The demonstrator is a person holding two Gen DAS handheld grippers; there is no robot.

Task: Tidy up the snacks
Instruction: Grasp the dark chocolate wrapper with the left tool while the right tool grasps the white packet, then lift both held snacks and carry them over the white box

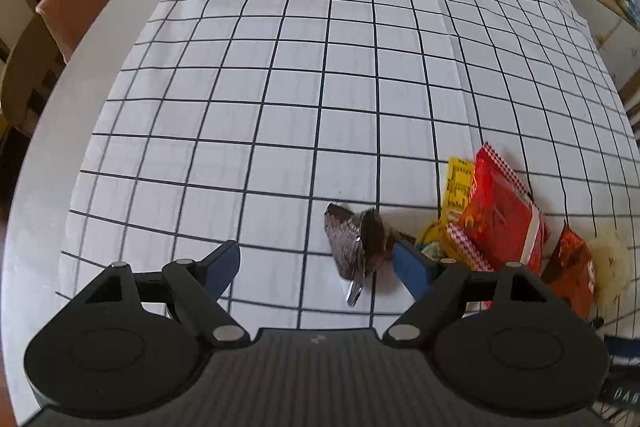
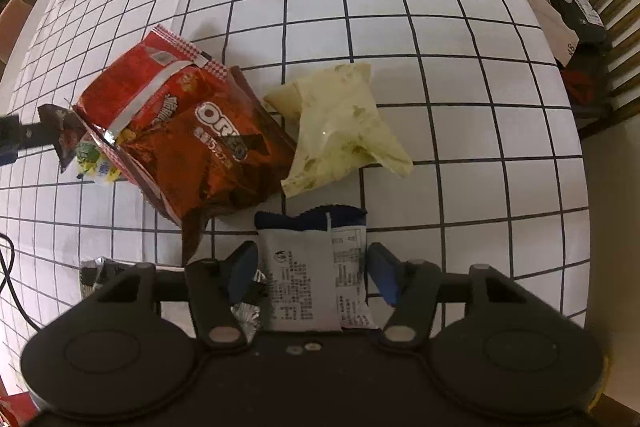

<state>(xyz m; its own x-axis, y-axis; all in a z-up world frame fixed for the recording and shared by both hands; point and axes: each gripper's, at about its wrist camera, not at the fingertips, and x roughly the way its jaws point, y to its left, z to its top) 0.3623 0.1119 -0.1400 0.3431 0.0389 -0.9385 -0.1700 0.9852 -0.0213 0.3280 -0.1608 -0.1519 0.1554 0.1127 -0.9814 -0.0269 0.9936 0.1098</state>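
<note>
On table — checked cloth (image 1: 280, 75), chair (image 1: 76, 7) beside

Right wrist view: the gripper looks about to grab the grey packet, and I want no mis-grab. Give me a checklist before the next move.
1. grey packet between the right gripper fingers: ok.
2. Pads pressing on packet: not ok, a gap shows at the right one.
3. Oreo bag outside the jaws: ok.
4. Crumpled foil clear of the left finger: not ok.
5. left gripper open, nothing held: ok.
</note>
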